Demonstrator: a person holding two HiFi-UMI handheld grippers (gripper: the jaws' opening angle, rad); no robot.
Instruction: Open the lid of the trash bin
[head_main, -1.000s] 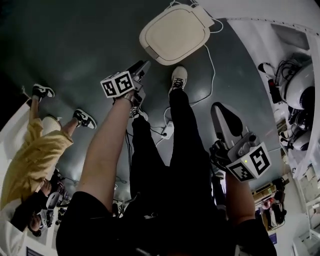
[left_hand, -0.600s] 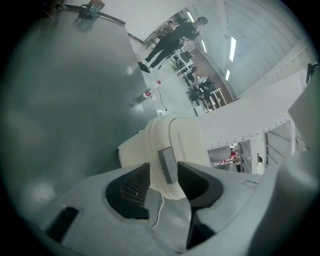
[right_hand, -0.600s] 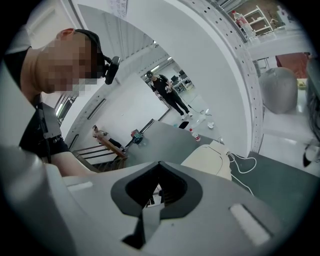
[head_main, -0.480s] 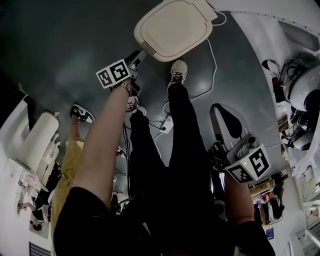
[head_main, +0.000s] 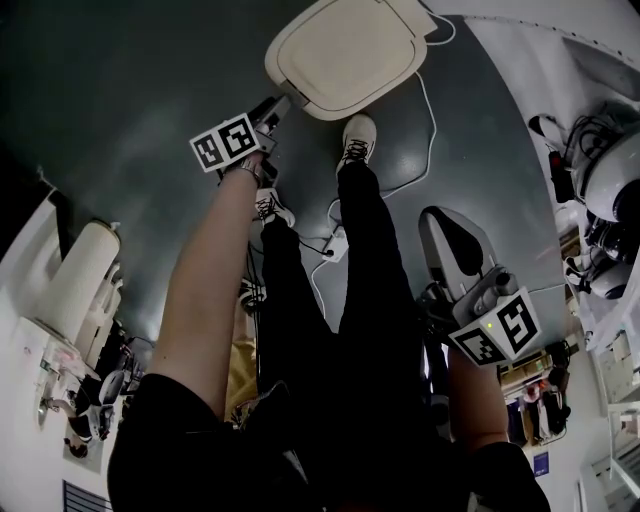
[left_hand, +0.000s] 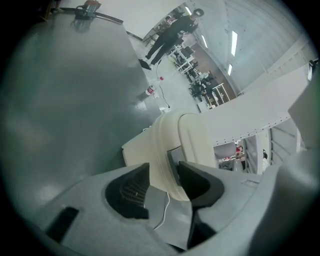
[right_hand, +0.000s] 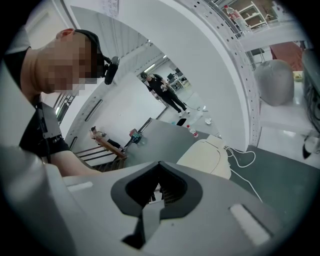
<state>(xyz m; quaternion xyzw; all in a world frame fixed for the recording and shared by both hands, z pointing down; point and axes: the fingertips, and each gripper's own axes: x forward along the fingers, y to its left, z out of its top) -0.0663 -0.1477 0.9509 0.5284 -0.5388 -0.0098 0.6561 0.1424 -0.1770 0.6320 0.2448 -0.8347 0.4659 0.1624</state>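
**Floor** (head_main: 120, 120): dark grey and glossy, with white curved panels along the right margin.

**Trash bin** (left_hand: 162, 145): cream, rounded-square, standing on the floor just ahead of your forward shoe (head_main: 357, 140). It sits closer under you in the head view than it did a second ago.

**Lid** (head_main: 345, 55): down flat on the bin, not yet raised.

**Cable** (head_main: 425, 130): white, trailing from the bin's far side across the floor on your right.

**Left tongs** (head_main: 278, 108): these have come down to the bin's near left edge. The jaws have just been spreading and stand wide apart. The left gripper view frames the bin's rim in the gap, but no pad presses on it, and contact cannot be confirmed.

**Right tongs** (head_main: 440, 225): held back beside your right leg, well apart from the bin, jaws together on nothing.

**Assessment**: your approach looks complete. The step in hand is probably to seat the left jaws on the lid's rim and then lift. Nothing has opened so far.
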